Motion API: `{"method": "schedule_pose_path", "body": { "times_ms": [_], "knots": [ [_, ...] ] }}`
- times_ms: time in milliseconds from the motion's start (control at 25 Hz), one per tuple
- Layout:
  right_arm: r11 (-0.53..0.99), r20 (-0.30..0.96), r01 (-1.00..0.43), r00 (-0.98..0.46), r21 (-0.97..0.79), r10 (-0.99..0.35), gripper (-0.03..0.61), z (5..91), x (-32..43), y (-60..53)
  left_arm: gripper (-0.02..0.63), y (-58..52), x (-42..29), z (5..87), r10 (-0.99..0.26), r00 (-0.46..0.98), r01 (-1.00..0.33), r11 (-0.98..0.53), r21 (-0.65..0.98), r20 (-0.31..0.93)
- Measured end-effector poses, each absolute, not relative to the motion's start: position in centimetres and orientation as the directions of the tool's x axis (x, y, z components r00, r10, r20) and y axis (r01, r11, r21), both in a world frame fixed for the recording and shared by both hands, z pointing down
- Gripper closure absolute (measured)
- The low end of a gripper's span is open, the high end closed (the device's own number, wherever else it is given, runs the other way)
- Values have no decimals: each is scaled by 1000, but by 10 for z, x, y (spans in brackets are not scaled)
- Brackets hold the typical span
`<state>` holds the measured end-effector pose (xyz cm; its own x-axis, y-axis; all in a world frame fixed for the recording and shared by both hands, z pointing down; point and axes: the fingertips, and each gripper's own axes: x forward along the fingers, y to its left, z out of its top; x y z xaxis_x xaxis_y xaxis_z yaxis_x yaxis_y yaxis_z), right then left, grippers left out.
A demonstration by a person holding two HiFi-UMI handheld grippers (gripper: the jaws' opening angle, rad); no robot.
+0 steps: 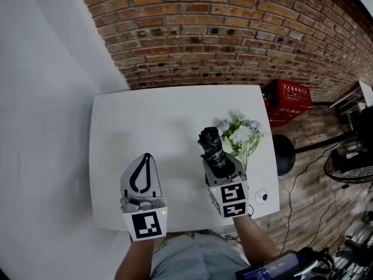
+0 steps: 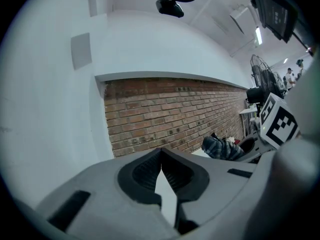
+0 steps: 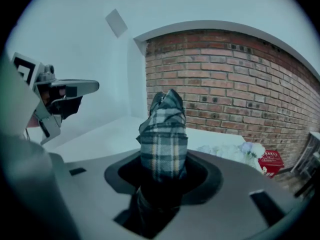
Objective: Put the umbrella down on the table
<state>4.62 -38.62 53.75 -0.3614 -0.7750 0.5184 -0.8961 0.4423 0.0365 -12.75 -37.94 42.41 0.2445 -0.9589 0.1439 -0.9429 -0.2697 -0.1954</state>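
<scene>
Over the white table (image 1: pixel 134 121), the right gripper (image 1: pixel 220 163) clamps a folded plaid umbrella (image 1: pixel 211 144), with flowers (image 1: pixel 240 134) just right of its jaws. The left gripper (image 1: pixel 146 156) is closed, seemingly empty. Lay the umbrella flat, clear of the flowers, before releasing.

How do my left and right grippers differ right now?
The left gripper has its jaws together, empty; the right gripper is clamped on the folded plaid umbrella. The left gripper is over bare table; the right gripper is beside the flowers. Both point towards the brick wall.
</scene>
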Motion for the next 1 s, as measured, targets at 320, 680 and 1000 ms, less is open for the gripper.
{"method": "schedule_pose_path", "body": {
  "times_ms": [320, 680, 1000],
  "knots": [
    [451, 582, -892, -354, 26, -733, 390, 565, 43, -382, 604, -376, -128, 423, -957, 243, -943, -272, -192, 159],
    [469, 624, -883, -361, 11, -693, 387, 576, 36, -382, 604, -374, -135, 420, -959, 226, -946, -258, -198, 170],
    [476, 679, -879, -356, -10, -642, 374, 589, 34, -381, 604, -374, -141, 418, -961, 213, -948, -247, -200, 175]
  ]
}}
